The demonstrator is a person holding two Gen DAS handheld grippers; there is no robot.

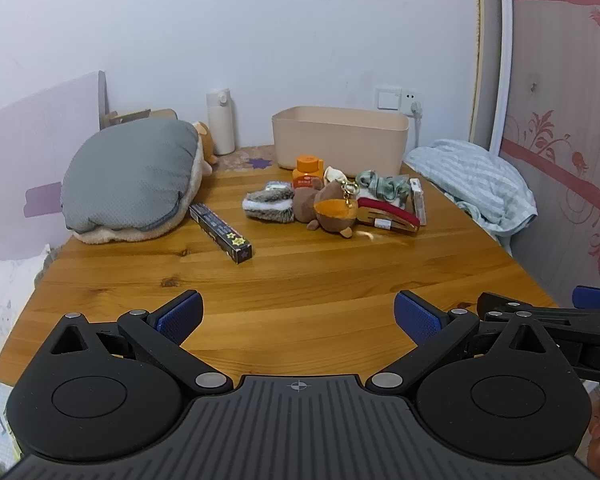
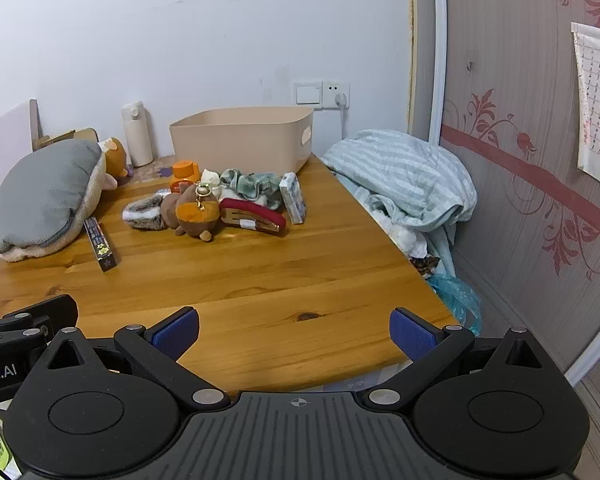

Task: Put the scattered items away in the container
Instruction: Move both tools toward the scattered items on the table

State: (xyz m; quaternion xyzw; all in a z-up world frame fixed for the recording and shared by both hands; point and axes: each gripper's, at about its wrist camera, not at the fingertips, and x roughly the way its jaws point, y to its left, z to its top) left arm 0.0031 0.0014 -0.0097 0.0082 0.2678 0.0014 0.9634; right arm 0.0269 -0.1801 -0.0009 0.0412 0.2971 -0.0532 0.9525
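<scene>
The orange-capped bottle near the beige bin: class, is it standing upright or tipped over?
Upright. The bottle stands on the table with its orange cap on top, in front of the bin.

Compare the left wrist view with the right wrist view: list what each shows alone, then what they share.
Only the left wrist view: a pale board leaning at the far left, shown broadly. Only the right wrist view: a paper calendar on the patterned wall and a blue plastic bag beside the table. Both: the beige container, the plush toy, the red hair clip, the grey cushion and the wooden table.
</scene>
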